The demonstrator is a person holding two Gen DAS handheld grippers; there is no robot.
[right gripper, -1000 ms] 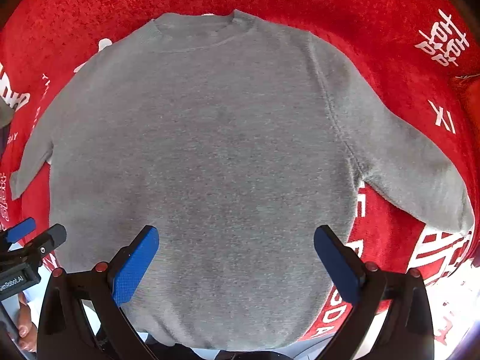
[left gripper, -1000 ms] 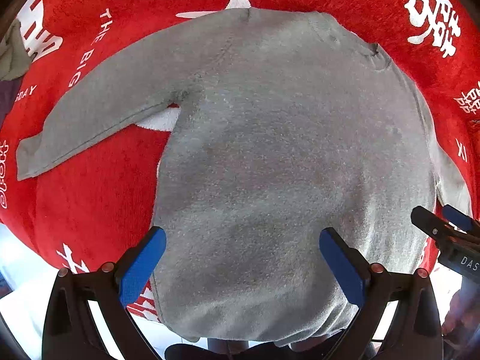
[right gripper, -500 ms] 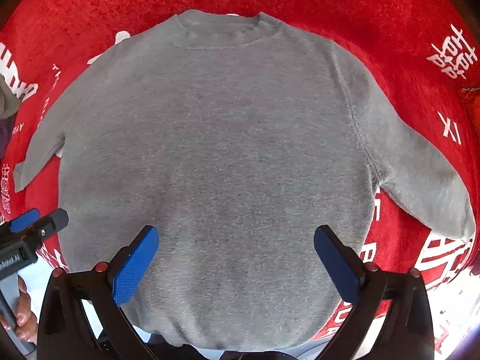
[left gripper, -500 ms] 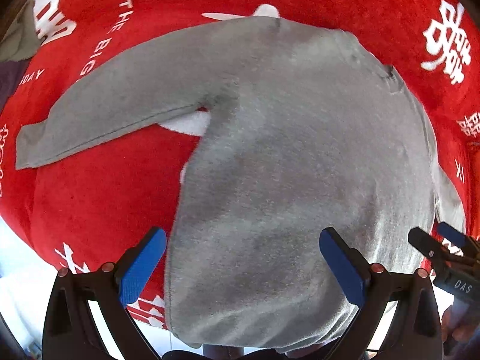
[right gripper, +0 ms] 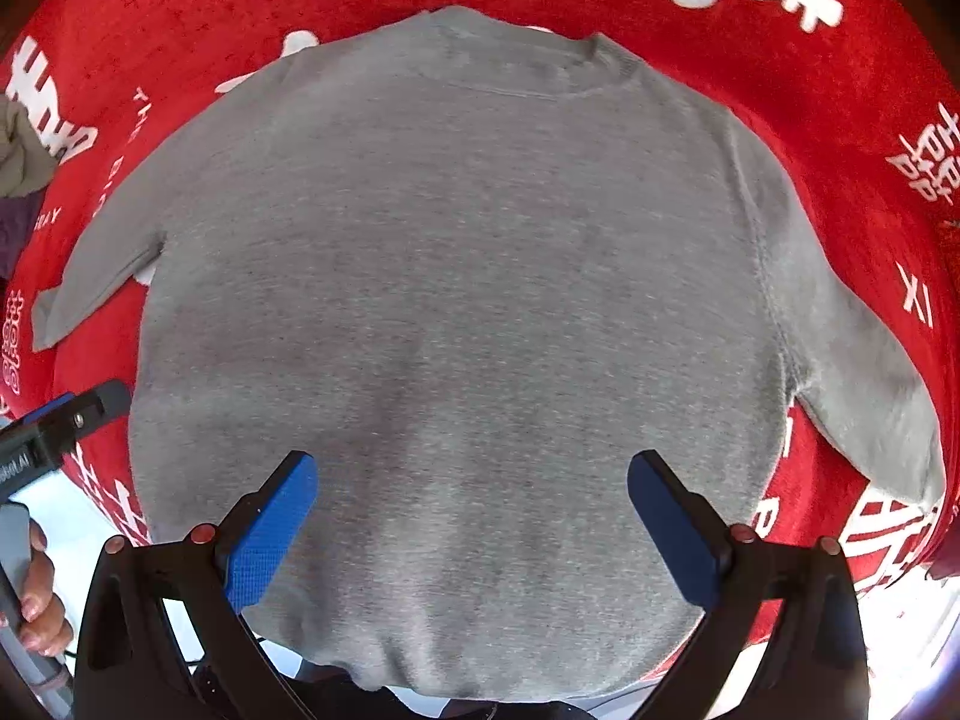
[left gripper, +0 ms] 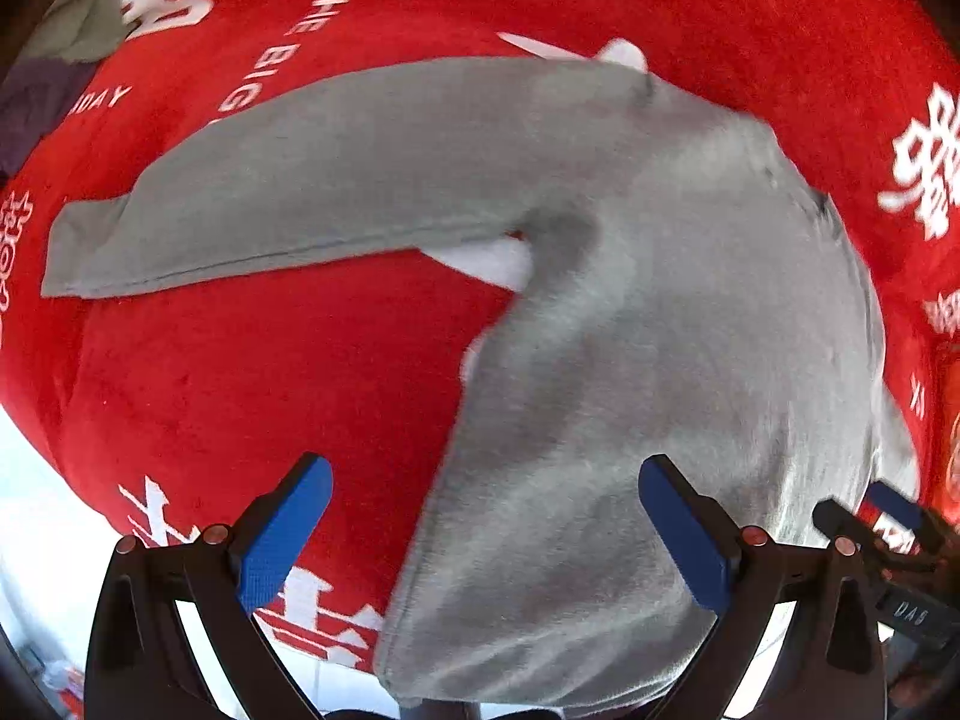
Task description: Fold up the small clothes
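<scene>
1. The grey sweater lies spread flat, neckline away from the grippers, on a red cloth that covers the surface; no fold shows yet, so the task looks barely begun.
2. Both sleeves lie outstretched: the left sleeve reaches far sideways, and the right sleeve angles down and outward.
3. The left gripper hangs released, its blue pads wide apart over the sweater's lower left edge, grasping nothing.
4. The right gripper is likewise released above the hem, holding nothing.
5. The sweater is a soft, fine knit with a ribbed collar; the cloth is plush, printed with white lettering.
6. Sleeves and body likely remain to be folded.
</scene>
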